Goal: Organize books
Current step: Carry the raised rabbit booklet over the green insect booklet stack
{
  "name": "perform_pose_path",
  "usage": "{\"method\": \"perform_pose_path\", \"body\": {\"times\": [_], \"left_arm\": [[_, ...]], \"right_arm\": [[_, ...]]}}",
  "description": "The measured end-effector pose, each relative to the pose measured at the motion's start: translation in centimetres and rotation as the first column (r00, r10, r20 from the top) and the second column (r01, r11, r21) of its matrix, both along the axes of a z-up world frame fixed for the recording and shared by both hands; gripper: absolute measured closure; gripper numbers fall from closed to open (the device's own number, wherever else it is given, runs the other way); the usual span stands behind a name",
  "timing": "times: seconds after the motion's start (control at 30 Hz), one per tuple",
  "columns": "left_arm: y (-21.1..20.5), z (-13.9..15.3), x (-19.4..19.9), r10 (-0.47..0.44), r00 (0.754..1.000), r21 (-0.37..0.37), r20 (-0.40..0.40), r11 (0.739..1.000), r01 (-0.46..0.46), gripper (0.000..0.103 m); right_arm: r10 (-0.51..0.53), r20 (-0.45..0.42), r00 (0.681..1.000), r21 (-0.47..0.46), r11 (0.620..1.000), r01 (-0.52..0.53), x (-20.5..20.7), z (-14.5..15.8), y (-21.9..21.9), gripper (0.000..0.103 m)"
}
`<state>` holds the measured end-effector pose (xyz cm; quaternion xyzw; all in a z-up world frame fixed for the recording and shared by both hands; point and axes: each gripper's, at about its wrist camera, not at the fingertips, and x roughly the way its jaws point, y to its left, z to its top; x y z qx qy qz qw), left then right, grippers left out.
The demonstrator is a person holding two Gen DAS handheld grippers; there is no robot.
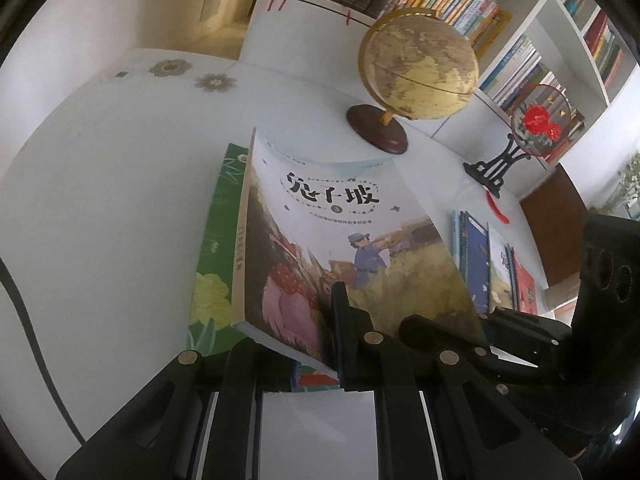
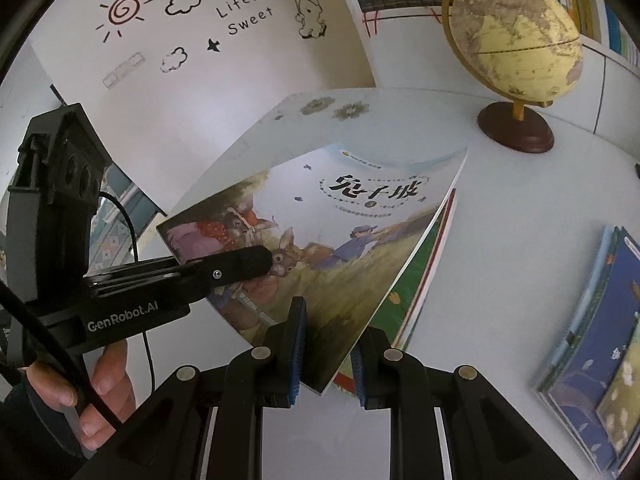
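Note:
A picture book with rabbits on its cover (image 1: 340,240) is lifted at a tilt above a green book (image 1: 216,248) that lies flat on the white table (image 1: 100,200). My left gripper (image 1: 336,336) is shut on the picture book's near edge. In the right wrist view the same book (image 2: 328,232) is held by the left gripper (image 2: 256,264) at its left side, and its near corner lies between the fingers of my right gripper (image 2: 326,352), which stand apart and open. The green book (image 2: 404,300) shows under it.
A globe (image 1: 420,68) on a dark wooden base and a red fan ornament on a black stand (image 1: 532,128) stand at the back. A stack of books (image 2: 600,360) lies to the right. A bookshelf (image 1: 560,40) full of books fills the back wall.

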<state>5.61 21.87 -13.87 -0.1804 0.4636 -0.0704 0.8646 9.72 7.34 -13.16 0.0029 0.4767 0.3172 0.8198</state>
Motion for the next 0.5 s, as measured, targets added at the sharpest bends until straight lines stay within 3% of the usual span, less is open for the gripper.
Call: {"method": "perform_pose_path", "body": {"times": [0.3,0.5], "left_arm": [[1.1,-1.6,0.3,-0.008,1.000,-0.028,-0.023,1.000,0.007,0.092],[1.2,-3.6,0.4,-0.017,0.996,-0.069,-0.083,0.998,0.011,0.086]], "right_arm": [[-0.010,-0.009,1.000,-0.026,1.000,0.009,0.6,-1.3,1.5,0.084],[-0.060,-0.084,0.995,-0.002,0.998,0.060,1.3,-2.6,0.8,0.084]]}}
